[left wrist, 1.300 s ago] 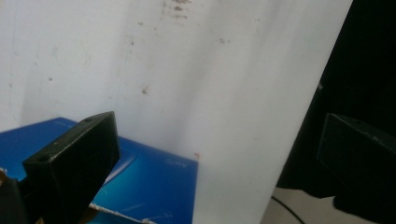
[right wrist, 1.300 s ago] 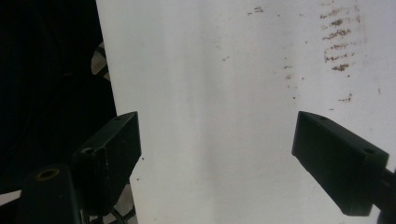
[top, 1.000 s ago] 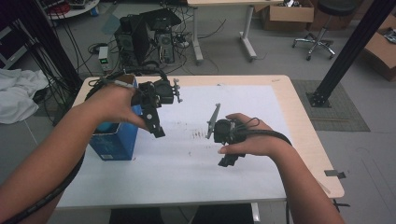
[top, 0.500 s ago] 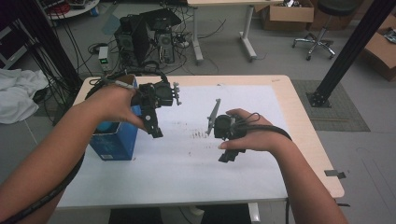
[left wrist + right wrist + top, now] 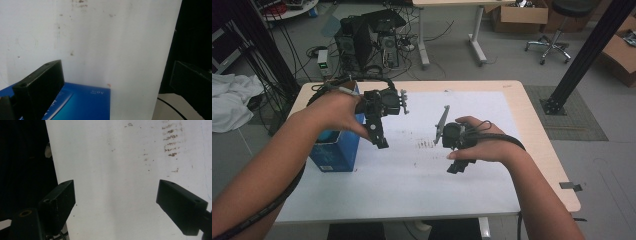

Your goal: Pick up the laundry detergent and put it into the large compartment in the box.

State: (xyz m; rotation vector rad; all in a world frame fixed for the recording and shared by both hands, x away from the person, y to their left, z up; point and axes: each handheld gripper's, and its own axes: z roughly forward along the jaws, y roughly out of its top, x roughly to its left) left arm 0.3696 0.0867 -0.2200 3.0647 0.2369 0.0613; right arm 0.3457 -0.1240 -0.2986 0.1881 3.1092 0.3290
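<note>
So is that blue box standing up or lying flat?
Standing up. The blue box sits upright on the table, taller than wide, beside the left gripper.

Blue box (image 5: 334, 152): top and far side hidden behind left hand (image 5: 337, 112) in high view; cut off by bottom edge and left jaw in left gripper view, print too blurred to read. Left gripper (image 5: 113, 82): right jaw clipped at frame edge. Right gripper (image 5: 115, 202): jaw bases cut off at bottom. Brown marks on white sheet (image 5: 117, 170) too smeared to identify.
</note>
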